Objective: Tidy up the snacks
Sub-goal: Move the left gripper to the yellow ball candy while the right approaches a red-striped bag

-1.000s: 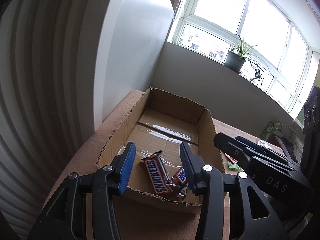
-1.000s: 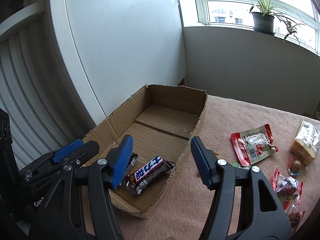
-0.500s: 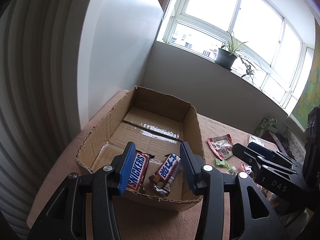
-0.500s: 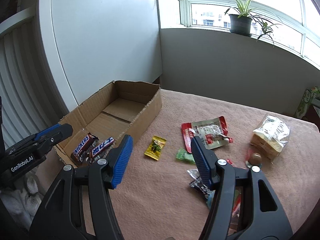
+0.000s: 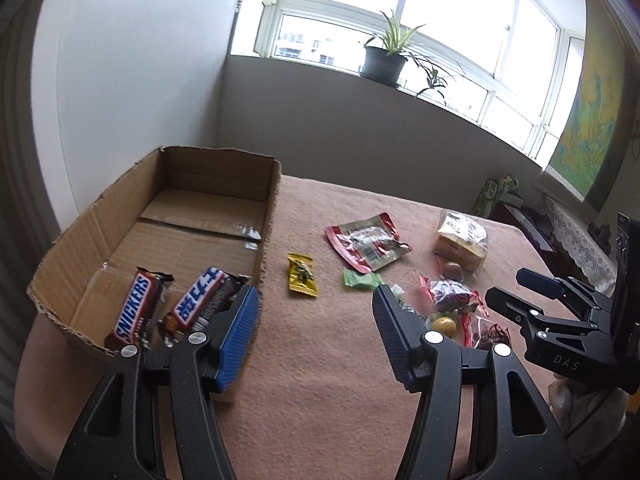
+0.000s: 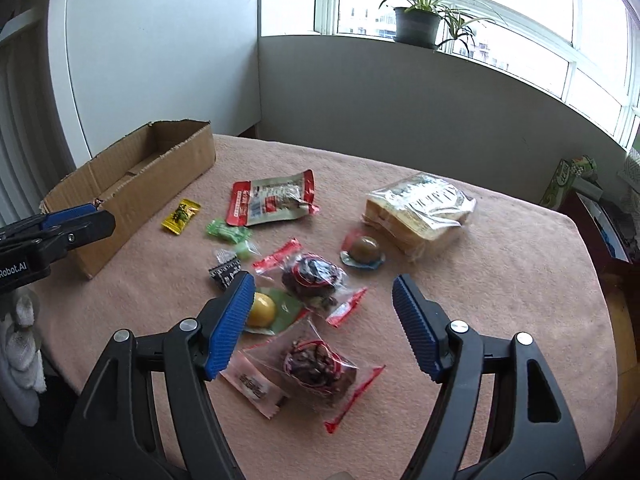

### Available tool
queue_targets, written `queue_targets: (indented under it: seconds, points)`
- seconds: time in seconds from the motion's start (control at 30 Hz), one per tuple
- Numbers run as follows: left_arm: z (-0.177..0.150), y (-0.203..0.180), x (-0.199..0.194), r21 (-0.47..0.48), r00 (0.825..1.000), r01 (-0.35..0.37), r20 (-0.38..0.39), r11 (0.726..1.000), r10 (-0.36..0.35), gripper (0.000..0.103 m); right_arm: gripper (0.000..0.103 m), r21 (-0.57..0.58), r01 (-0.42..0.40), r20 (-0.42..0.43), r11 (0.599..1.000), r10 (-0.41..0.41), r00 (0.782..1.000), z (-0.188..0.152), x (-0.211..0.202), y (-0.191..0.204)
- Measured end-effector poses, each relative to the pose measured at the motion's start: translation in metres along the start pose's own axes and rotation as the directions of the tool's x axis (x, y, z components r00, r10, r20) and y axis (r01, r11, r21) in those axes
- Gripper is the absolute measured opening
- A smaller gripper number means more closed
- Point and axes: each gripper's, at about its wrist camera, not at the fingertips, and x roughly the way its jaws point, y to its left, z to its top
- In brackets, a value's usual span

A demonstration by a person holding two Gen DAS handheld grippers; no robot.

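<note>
Pink cloth-covered table [image 6: 500, 264] beneath a wide window, potted plant [image 6: 416, 20] on the sill, white cabinet at the left. Cardboard box [image 5: 256, 216] at the table's left end, open-topped, holding two chocolate bars side by side at its near end: one brown bar [image 5: 138, 310] to the left, one blue-labelled bar [image 5: 200, 298] to the right. Loose snacks spread over the cloth to the right of the box: yellow candy [image 6: 181, 216] nearest the box wall, green candy [image 6: 228, 232] just beside it, red-and-white pouch [image 6: 274, 200] behind these, bagged bread [image 6: 420, 212] farther right, brown jelly cup [image 6: 364, 250] just in front of the bread. Nearer the camera: small black packet [image 6: 226, 272], yellow jelly cup [image 6: 262, 308], two clear bags of dark dried fruit [image 6: 312, 276] [image 6: 316, 364], pink wrapped bar [image 6: 252, 388] touching the nearer bag. Left gripper [image 5: 316, 324] over bare cloth at the box's near right corner, jaws opening, about half spread, nothing between them. Right gripper [image 6: 324, 308] above the near cluster of snacks, jaws opening, fairly wide, pads clear of every packet, nothing gripped. Each gripper visible at the edge of the other's view, well apart.
</note>
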Motion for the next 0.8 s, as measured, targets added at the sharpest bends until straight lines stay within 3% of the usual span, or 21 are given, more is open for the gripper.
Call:
queue_targets:
  seconds: [0.4,0.7,0.8]
  points:
    - [-0.017,-0.074,0.036,0.143,0.991,0.082,-0.113,0.986,-0.066,0.059,0.074,-0.054,-0.062,-0.071,0.997,0.058,0.996,-0.037,0.009,-0.016]
    - [-0.022,-0.094,0.058,0.185,0.986,0.088,-0.159,0.979,-0.058,0.059,0.074,-0.059,-0.118,-0.062,0.991,0.114,0.991,-0.037,0.007,-0.019]
    - [-0.022,-0.096,0.061,0.189,0.985,0.089,-0.165,0.978,-0.058,0.053,0.074,-0.087,-0.125,-0.065,0.988,0.120,0.991,-0.037,0.010,-0.015]
